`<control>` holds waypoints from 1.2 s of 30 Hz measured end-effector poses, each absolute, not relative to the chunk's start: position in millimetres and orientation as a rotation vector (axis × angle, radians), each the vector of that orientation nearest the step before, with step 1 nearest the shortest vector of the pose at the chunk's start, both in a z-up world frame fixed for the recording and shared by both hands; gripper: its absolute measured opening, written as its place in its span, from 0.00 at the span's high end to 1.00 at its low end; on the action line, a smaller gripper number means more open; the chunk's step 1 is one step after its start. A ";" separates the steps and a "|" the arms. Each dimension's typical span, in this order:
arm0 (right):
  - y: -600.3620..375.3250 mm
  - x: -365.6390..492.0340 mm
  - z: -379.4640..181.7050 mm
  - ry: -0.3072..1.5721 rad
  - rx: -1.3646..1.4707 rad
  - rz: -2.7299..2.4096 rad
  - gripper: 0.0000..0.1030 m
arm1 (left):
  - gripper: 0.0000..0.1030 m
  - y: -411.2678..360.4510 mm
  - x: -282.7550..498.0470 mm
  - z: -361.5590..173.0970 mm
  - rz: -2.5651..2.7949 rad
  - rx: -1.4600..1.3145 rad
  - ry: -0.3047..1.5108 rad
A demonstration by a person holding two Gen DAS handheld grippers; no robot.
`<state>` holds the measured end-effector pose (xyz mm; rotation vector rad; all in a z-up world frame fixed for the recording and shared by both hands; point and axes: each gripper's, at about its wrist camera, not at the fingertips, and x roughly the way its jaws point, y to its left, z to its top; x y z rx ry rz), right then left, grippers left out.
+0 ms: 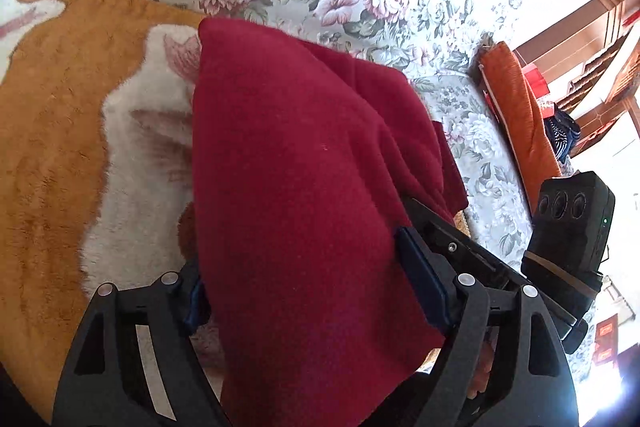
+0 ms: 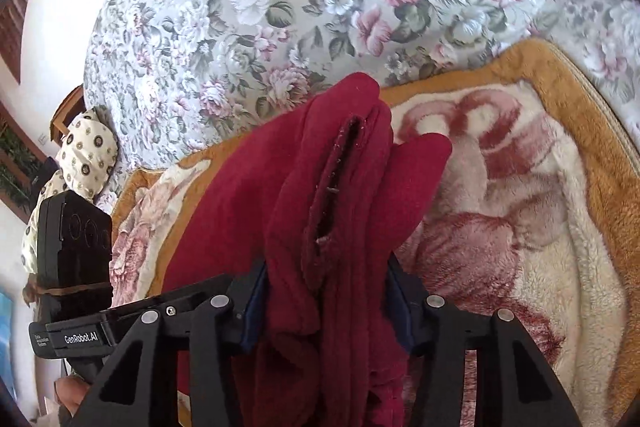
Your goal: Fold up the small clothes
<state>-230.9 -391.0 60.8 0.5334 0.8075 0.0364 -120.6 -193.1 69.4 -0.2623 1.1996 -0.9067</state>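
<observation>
A dark red fleece garment hangs bunched between my two grippers, lifted above a plush orange and cream blanket. My left gripper is shut on the garment; the cloth drapes over the gap and hides the fingertips. In the right wrist view the same red garment is gathered in folds with a seam facing up. My right gripper is shut on this bunched cloth. The other gripper's body shows at the edge of each view.
The blanket lies on a bed with a floral cover. An orange cushion and wooden furniture stand past the bed's edge at the right of the left wrist view. A patterned pillow lies at the left.
</observation>
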 end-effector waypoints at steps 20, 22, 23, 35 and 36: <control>-319.4 -228.8 77.1 0.835 0.397 -0.019 0.40 | 0.20 -113.3 -137.4 77.7 -0.610 0.052 1.032; -316.3 -236.8 88.6 0.800 0.360 -0.061 0.40 | 0.20 -112.2 -147.0 88.7 -0.569 0.097 0.966; -315.0 -240.2 93.4 0.785 0.346 -0.084 0.40 | 0.20 -111.4 -150.0 92.5 -0.560 0.100 0.952; -289.2 -260.3 120.2 0.744 0.317 -0.103 0.40 | 0.20 -98.3 -178.4 131.4 -0.426 0.121 0.831; -287.6 -261.4 121.6 0.744 0.316 -0.103 0.40 | 0.20 -96.9 -180.1 134.0 -0.419 0.127 0.825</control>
